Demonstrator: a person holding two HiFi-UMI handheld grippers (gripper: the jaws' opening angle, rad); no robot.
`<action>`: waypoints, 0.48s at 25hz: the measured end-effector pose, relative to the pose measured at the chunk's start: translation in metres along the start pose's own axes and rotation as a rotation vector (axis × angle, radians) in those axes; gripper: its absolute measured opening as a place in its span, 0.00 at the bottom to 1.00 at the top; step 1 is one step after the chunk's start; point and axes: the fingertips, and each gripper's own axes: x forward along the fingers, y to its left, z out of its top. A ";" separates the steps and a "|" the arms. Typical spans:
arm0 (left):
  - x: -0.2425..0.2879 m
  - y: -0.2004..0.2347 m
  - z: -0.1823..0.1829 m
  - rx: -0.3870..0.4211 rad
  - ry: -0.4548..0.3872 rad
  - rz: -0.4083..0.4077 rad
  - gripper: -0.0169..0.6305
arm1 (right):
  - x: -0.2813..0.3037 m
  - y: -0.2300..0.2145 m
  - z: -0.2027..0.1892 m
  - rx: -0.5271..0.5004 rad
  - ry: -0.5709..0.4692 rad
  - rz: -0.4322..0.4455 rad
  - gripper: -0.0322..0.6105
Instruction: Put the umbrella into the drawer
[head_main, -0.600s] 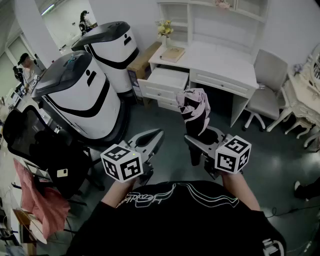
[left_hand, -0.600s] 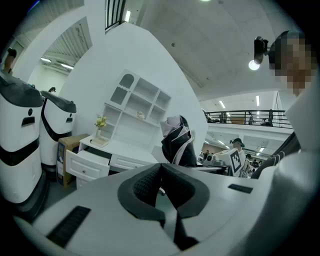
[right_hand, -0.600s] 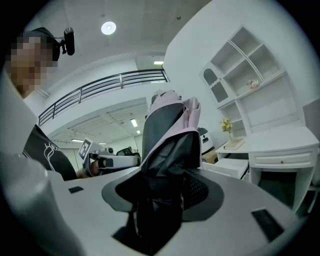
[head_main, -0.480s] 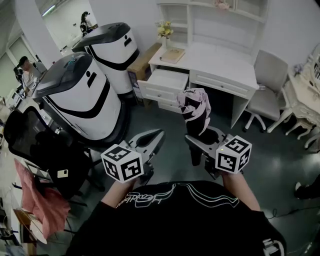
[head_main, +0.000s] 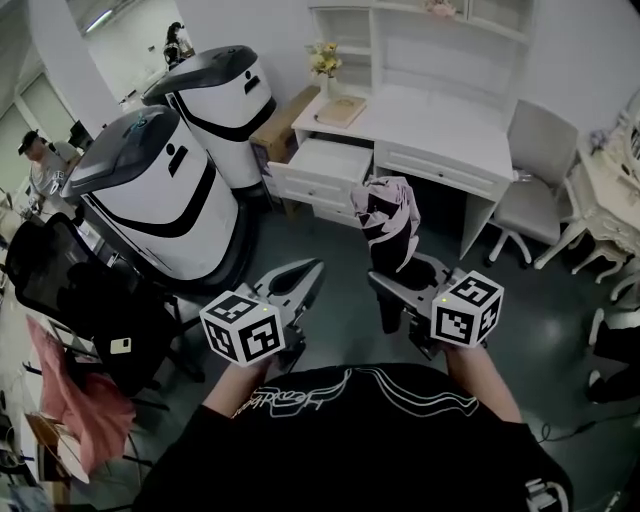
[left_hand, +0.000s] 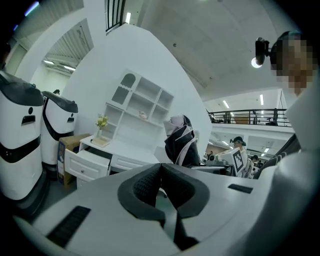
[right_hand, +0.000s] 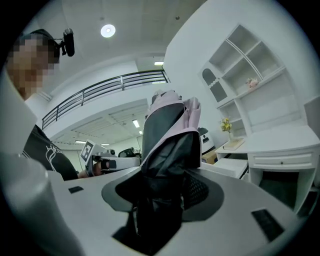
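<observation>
Head view: the right gripper (head_main: 396, 276) clamps the folded umbrella (head_main: 390, 214) upright between its fingers. The open drawer (head_main: 326, 160) lies well beyond both fingertips.

Left gripper view: the left gripper (left_hand: 160, 168) has its jaws pressed together, holding nothing.

Right gripper view: umbrella fabric fills the gap between the jaws.

Two white-and-black robots (head_main: 160, 190) stand at ten o'clock, a cardboard box (head_main: 290, 115) between them and the white desk (head_main: 440, 115) at twelve, which bears a book (head_main: 341, 110) and flowers (head_main: 325, 58), with a grey chair (head_main: 535, 150) at two.
</observation>
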 end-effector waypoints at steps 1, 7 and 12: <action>0.000 0.002 -0.002 -0.004 0.003 0.002 0.06 | 0.001 -0.001 -0.002 0.011 0.000 0.007 0.40; 0.026 0.012 -0.016 -0.027 0.029 0.015 0.06 | 0.000 -0.031 -0.014 0.085 0.002 0.036 0.41; 0.044 0.035 -0.021 -0.046 0.048 0.011 0.06 | 0.013 -0.059 -0.020 0.112 0.015 0.011 0.41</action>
